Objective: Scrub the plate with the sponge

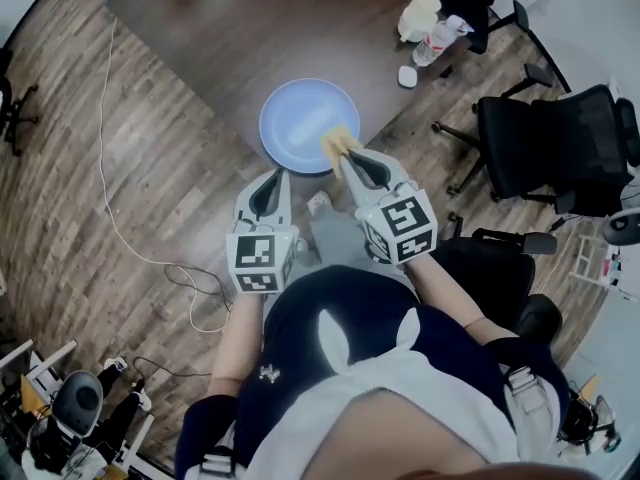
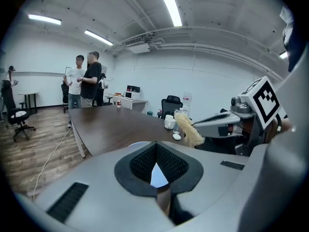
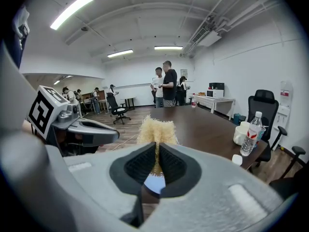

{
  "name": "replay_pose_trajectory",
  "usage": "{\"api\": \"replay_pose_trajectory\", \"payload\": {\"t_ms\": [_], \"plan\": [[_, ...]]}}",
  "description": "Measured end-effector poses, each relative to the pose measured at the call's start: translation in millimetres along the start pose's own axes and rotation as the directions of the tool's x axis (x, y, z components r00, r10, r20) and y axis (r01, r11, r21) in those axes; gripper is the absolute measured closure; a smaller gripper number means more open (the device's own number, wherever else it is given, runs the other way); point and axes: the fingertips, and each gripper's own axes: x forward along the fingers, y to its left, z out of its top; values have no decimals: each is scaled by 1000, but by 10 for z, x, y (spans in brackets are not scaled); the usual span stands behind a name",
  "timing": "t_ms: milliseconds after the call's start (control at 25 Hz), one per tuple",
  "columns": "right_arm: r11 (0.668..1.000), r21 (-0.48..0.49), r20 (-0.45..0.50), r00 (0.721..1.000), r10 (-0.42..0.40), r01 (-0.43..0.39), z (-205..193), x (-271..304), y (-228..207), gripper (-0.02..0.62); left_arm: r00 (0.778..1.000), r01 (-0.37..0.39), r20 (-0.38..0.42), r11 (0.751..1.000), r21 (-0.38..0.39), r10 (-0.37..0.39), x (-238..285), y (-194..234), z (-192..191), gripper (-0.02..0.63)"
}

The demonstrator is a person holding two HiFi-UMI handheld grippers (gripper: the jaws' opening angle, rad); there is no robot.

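A round pale-blue plate (image 1: 298, 120) lies near the front edge of the dark brown table (image 1: 220, 38). My right gripper (image 1: 345, 155) is shut on a yellow fibrous sponge (image 1: 337, 143), which sits over the plate's near right rim. In the right gripper view the sponge (image 3: 157, 128) sticks up past the closed pads of the right gripper (image 3: 157, 148), with the plate (image 3: 153, 182) showing below. My left gripper (image 1: 281, 176) is shut and empty, its tips at the plate's near edge. The left gripper view shows the left gripper (image 2: 155, 146), the sponge (image 2: 189, 129) and the right gripper (image 2: 219, 122) to its right.
A cream cup (image 1: 418, 15), a plastic bottle (image 1: 438, 38) and a small white lid (image 1: 407, 76) stand at the table's right corner. Black office chairs (image 1: 560, 148) crowd the right side. A cable (image 1: 120, 218) trails over the wood floor. People (image 2: 86, 81) stand at the table's far end.
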Motion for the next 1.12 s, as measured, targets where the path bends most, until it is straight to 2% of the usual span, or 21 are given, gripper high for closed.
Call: {"api": "replay_pose_trajectory", "payload": {"t_ms": [280, 680, 1120], "plan": [[999, 0, -25, 998, 49, -49, 62, 435, -302, 577, 993, -121, -6, 993, -3, 121, 341, 314, 37, 600], [990, -41, -97, 987, 131, -135, -55, 1098, -362, 577, 980, -192, -62, 981, -40, 190, 706, 631, -164, 601], [973, -65, -204, 958, 202, -220, -373, 1639, -370, 577, 962, -250, -134, 965, -82, 238, 982, 825, -521, 600]]}}
